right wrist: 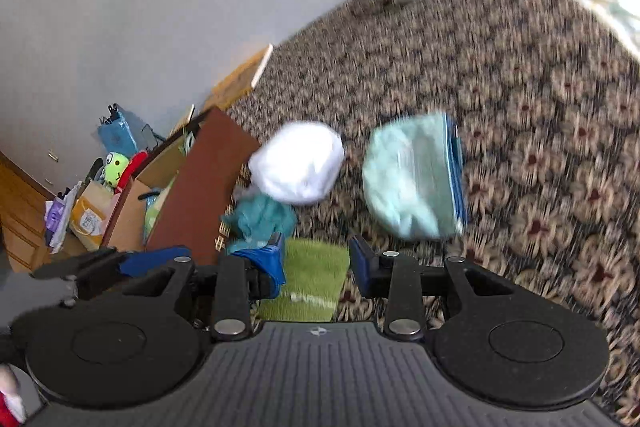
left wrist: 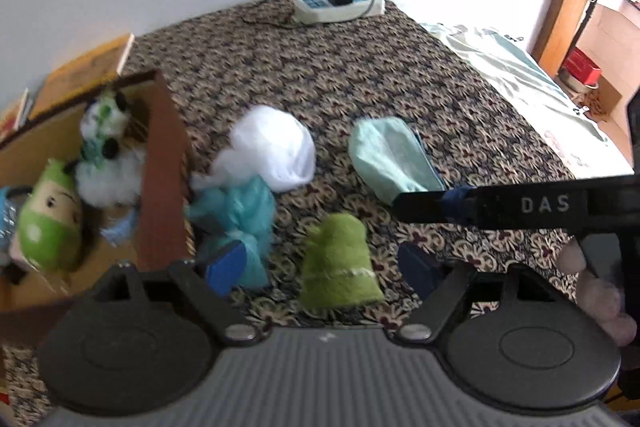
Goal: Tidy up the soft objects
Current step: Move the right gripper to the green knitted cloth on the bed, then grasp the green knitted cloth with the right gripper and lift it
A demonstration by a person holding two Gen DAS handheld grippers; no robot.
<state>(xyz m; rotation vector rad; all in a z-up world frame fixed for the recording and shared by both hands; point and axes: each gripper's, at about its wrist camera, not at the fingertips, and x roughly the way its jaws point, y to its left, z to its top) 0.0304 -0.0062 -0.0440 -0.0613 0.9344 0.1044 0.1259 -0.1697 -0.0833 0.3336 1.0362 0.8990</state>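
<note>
Green plush piece (left wrist: pixel 338 263) lies on patterned cloth (left wrist: pixel 360 75) btwn spread fingers of left claw (left wrist: pixel 324 267), untouched. Right claw (right wrist: pixel 318 257), also agape, straddles it from above. Teal pouf (left wrist: pixel 240 223) sits just left; cardboard box (left wrist: pixel 160 167) w/ toys further left.

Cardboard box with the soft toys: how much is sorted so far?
Done: the cardboard box holds a white-green plush and a green doll. In hand: nothing; left gripper and right gripper are open around the green cloth. Left: white fluff, teal mesh, mint pouch.
</note>
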